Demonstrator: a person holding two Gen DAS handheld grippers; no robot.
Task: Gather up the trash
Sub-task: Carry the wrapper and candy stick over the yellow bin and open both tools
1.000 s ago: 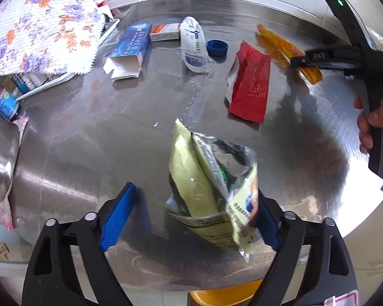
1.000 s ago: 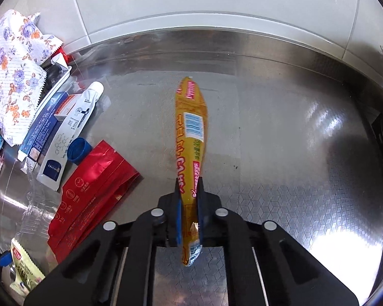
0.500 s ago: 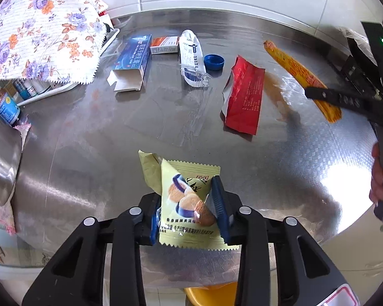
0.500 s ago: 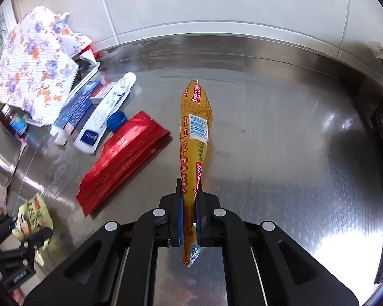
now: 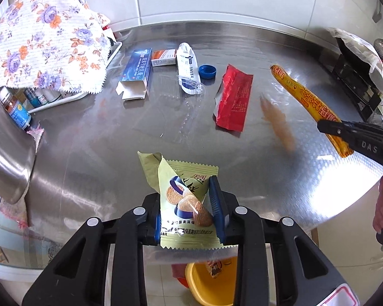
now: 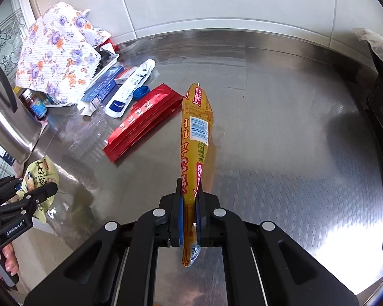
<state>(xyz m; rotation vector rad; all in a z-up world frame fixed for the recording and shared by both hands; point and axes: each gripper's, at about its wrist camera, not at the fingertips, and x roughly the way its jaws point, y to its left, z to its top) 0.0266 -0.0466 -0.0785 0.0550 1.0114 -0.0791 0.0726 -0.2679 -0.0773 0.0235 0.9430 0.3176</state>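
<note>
Inspected: 2 hand-held grippers over a steel counter (image 5: 94,158), both loaded.

Left gripper (image 5: 190,210): jaws closing in on a pale green snack packet (image 5: 183,199), narrow, blue pads already pressing its sides. Packet clear of the counter, upright between the pads, top corner folded over. Yellow bin (image 5: 209,280) visible below the counter edge, directly beneath — apparently the drop point, with 1 wrapper already inside.

Right gripper (image 6: 190,219): clamped nearly flat on an orange sausage wrapper (image 6: 195,140), gripped near its lower end. Long part projecting forward above the counter, short tail hanging below the pads.

Remaining on the counter: red pouch (image 5: 233,99), blue cap (image 5: 207,72), white tube (image 5: 189,70), blue box (image 5: 136,72) with open flap, small orange-and-white box (image 5: 163,57), clear film (image 5: 181,117) — hard to make out. Floral cloth (image 5: 48,40) over a rack at far left; not judged trash.

Handling, as judged:
- Both held items light, soft, crinkly film; slippery. Pinch on a sealed edge or flat end, not the puffed middle.
- Sausage wrapper long and limp; likely to swing, so best carried slowly.
- Red pouch flat on steel; best taken by its raised, crumpled end.
- Clear film hardest to lift; low edge, little to catch.
</note>
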